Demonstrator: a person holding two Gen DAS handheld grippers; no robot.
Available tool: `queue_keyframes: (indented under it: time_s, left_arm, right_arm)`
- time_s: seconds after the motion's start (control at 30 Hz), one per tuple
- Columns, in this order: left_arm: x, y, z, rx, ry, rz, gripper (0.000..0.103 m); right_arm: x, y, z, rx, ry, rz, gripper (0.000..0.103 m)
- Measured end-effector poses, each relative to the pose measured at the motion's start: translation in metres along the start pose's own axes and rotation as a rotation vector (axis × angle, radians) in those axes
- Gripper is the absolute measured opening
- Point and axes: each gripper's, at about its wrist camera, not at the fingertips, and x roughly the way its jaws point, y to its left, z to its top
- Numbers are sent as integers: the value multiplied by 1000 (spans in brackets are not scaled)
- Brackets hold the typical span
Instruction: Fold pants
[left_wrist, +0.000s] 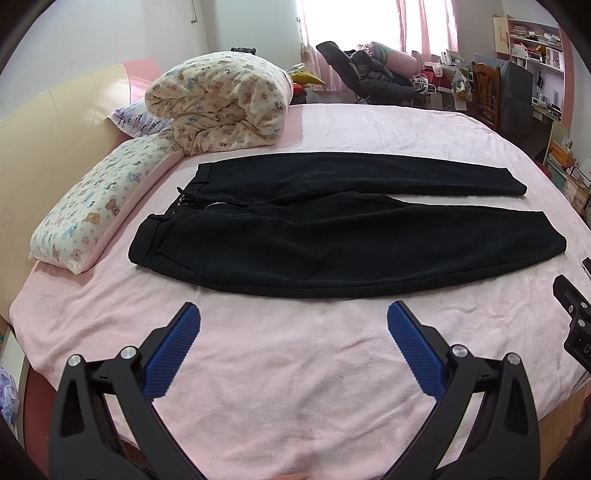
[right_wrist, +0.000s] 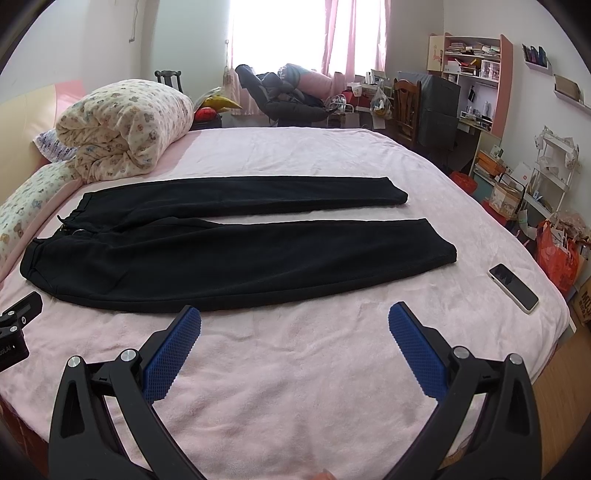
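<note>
Bed (left_wrist: 295, 369), pink cover: serves as work surface. Black pants (left_wrist: 332, 236) lie flat upon it, unfolded, long axis running left to right, waistband to the left near the pillow (left_wrist: 92, 210), both leg cuffs to the right, legs slightly parted. A rolled quilt (left_wrist: 218, 103) sits beyond the waistband, clear of the pants. Left tongs (left_wrist: 293, 321) hover over bare cover just short of the pants' near edge, jaws spread wide, holding nothing. Right tongs (right_wrist: 294, 321) likewise spread wide and empty, short of the near leg. A phone (right_wrist: 513, 288) lies on the cover right of the cuffs, apart from them.
</note>
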Motion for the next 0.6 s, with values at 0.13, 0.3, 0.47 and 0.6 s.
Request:
queue_keyframes:
  time_s: [0.13,0.3,0.47,0.6]
  left_arm:
    - [0,0,0,0,1,0,101]
    - [1,0,0,1,2,-1,101]
    - [1,-1,-1,1,3,-2,101]
    - [1,-2,-1,2,3,-2,101]
  right_arm:
    - [0,0,0,1,2,0,102]
    - [0,0,0,0,2,0,102]
    - [0,0,0,2,3,1,102]
    - [0,0,0,1,2,0,102]
